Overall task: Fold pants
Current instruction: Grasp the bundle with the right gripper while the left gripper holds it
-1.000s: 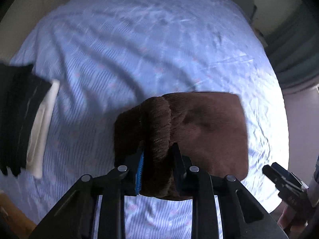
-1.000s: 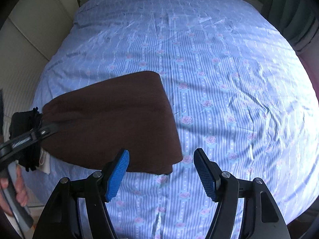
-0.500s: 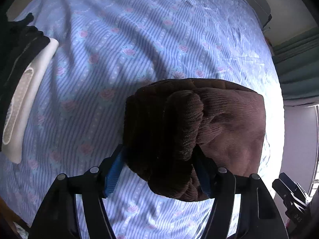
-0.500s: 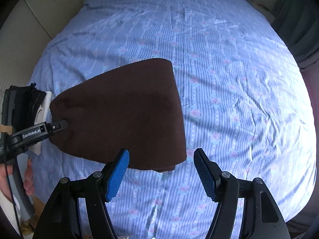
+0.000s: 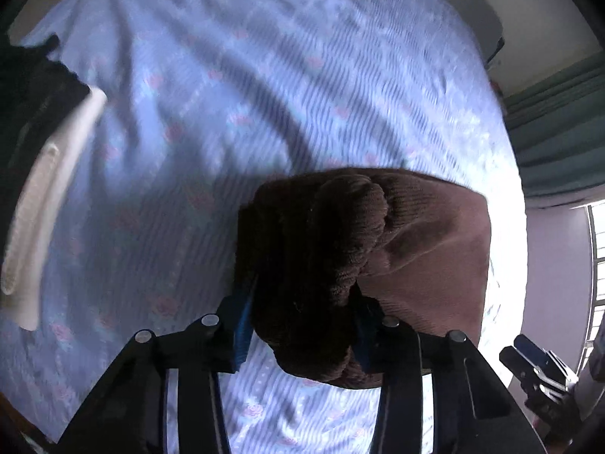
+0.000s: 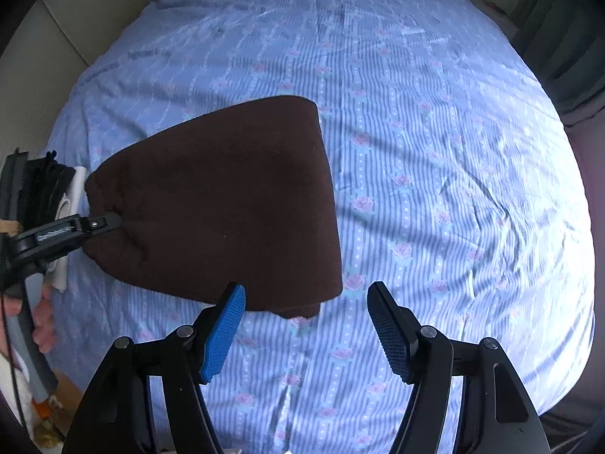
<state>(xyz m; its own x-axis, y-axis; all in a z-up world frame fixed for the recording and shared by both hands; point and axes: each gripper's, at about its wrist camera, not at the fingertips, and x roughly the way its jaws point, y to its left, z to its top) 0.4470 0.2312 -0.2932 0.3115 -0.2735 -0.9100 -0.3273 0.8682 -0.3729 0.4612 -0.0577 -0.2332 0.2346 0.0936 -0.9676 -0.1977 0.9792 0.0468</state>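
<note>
The folded brown pants [image 6: 227, 204] lie on the blue striped bed sheet [image 6: 435, 151]. My left gripper [image 5: 302, 310] is shut on a bunched corner of the pants [image 5: 317, 257], which bulges up between the jaws. The left gripper also shows in the right wrist view [image 6: 102, 223], clamped on the pants' left edge. My right gripper [image 6: 306, 310] is open and empty, just above the sheet beside the pants' near right corner. It also shows in the left wrist view [image 5: 529, 359] at the lower right.
A stack of folded black and white clothes [image 5: 34, 174] lies at the bed's left edge, also seen in the right wrist view [image 6: 56, 189]. Dark curtains [image 5: 559, 140] hang past the bed's right side. A beige headboard [image 6: 49, 49] borders the far left.
My left gripper has closed tighter on the bunched corner of the pants and shifted slightly. The right gripper stays open and has drawn a little closer to the pants' near corner.
</note>
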